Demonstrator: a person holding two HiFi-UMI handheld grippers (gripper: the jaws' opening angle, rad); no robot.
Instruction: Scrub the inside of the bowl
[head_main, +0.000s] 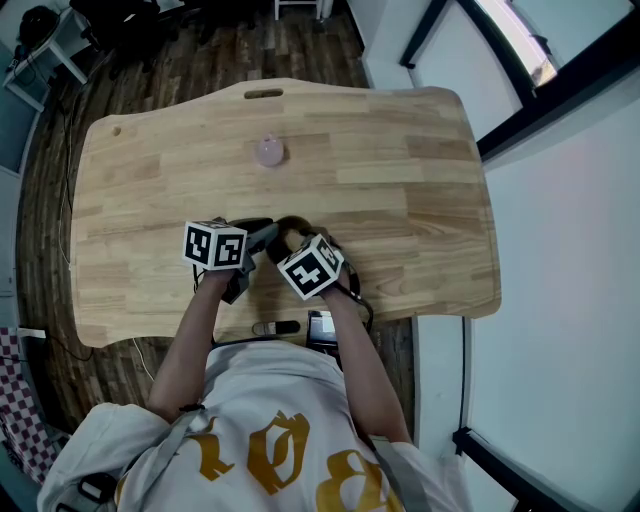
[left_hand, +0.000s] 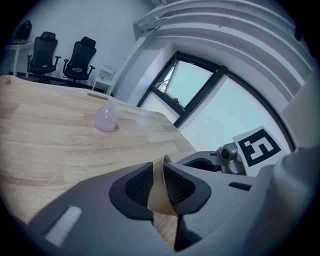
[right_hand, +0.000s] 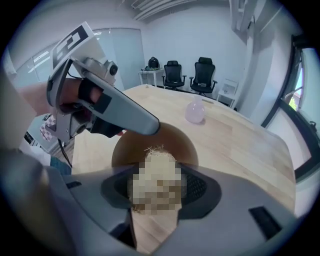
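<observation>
Head view: both tools meet over the table (head_main: 400, 180) near its 6 o'clock edge, close to the person. The bowl (right_hand: 125, 147) sits between them, mostly hidden under the marker cubes. A pink lump (head_main: 269, 151) lies well apart toward 12 o'clock and plays no part in the job.

Left gripper view: the left tool (left_hand: 159, 186) is pinched on the bowl's thin tan wall, one jaw inside the rim and one outside, steadying it on the table.

Right gripper view: the right tool (right_hand: 157, 186) is clamped on a pale fibrous scrubber (right_hand: 156, 151), which points into the brown bowl from its 6 o'clock side. The left tool's grip is at the rim around 11 o'clock.

Progress, as a judgement: setup is done, w/ the bowl held and the scrubber in hand at the mouth. Whether the scrubber touches the inner wall can't be told. No suds, water or dirt show, so how much is scrubbed can't be told either. Most of the inside, esp. the far wall at 12 o'clock, looks left to do.
</observation>
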